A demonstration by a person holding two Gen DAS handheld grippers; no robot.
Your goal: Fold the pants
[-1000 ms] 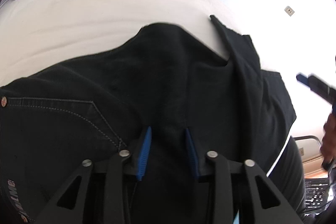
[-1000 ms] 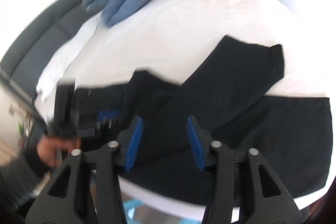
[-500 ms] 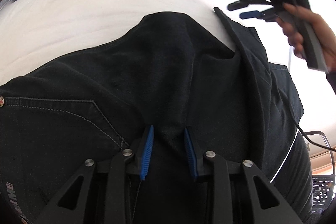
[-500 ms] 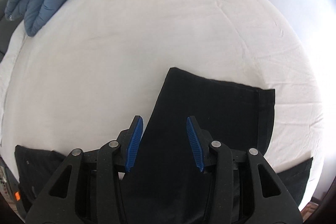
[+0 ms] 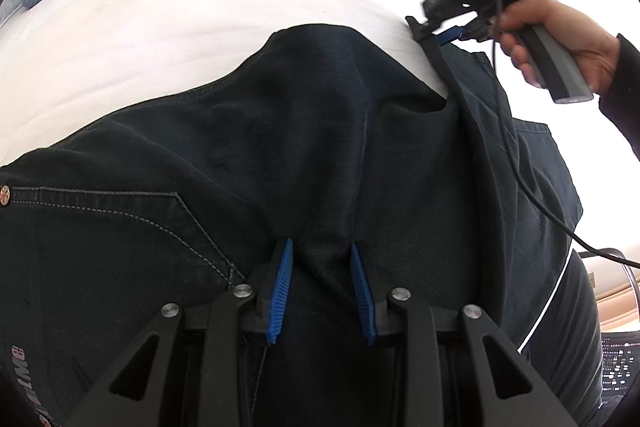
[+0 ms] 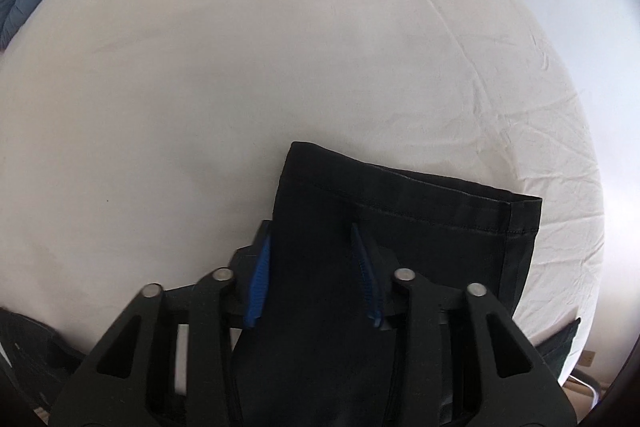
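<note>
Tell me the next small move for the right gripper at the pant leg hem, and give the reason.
Probably close the right gripper on the pant leg. Its blue pads straddle the fabric just short of the hem with a gap still showing, so nothing is pinched yet. The left gripper looks clamped on the pants' bunched crotch area, and the leg lies flat on the white sheet, ready to lift.

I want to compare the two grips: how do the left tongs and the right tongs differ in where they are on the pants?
The left tongs stand at the seat near a stitched back pocket; the right tongs stand at the leg hem. The left tongs have bunched fabric between their fingers; the right tongs straddle a flat leg edge. Both sit on the black pants, on the white bed sheet. How firmly either grips is unclear.
</note>
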